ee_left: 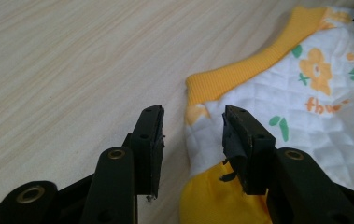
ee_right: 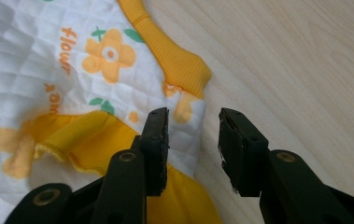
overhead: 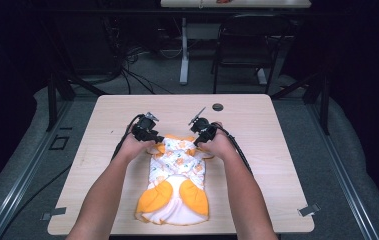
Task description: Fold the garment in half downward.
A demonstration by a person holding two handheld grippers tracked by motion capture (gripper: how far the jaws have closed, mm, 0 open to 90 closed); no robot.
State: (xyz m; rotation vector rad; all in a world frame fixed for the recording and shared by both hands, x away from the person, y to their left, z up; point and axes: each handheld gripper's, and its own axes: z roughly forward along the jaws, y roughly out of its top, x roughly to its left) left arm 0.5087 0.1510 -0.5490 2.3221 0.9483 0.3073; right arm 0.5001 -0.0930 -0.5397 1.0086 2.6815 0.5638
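A white quilted baby garment (overhead: pixel 177 172) with orange flowers and orange trim lies flat on the wooden table (overhead: pixel 257 130). My left gripper (overhead: pixel 158 140) is low over its far left corner. In the left gripper view the jaws (ee_left: pixel 191 114) stand open and the garment's (ee_left: pixel 305 93) white edge and ribbed orange band lie just inside the gap, untouched by the pads. My right gripper (overhead: pixel 200 138) is at the far right corner. Its jaws (ee_right: pixel 193 114) are open too, astride the garment's (ee_right: pixel 72 70) corner edge, with bare wood under the right jaw.
A round dark grommet (overhead: pixel 218 107) sits near the table's far edge. Metal clips (overhead: pixel 309 210) mark the front corners. Beyond the table are a black chair (overhead: pixel 247 45), a white table leg (overhead: pixel 184 55) and floor cables. Bare wood lies on both sides of the garment.
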